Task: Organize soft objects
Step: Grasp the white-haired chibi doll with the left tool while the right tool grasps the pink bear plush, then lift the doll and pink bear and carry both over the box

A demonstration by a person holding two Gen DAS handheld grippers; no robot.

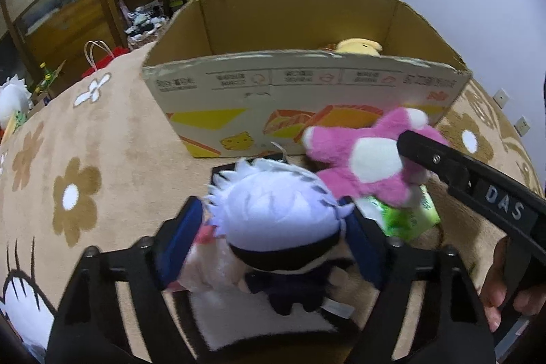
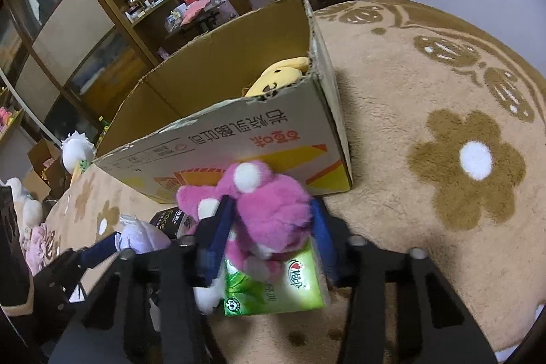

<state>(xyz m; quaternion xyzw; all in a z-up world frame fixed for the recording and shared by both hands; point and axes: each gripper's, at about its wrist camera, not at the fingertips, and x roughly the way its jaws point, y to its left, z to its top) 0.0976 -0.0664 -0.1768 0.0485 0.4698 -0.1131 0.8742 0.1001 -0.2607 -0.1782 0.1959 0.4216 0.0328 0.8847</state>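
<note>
Pinching a white-haired doll, left fingers; right fingers pinch a pink plush.

Beige rug with brown flowers, white centres. Cardboard box plain brown inside, its white outer face printed with yellow and orange shapes plus dark text. Yellow plush inside the box. Pink plush with white patches and white paw tips. Doll has pale lilac-white hair, black band, dark navy outfit. Tissue pack green with white. Gripper pads blue on black frames.
</note>
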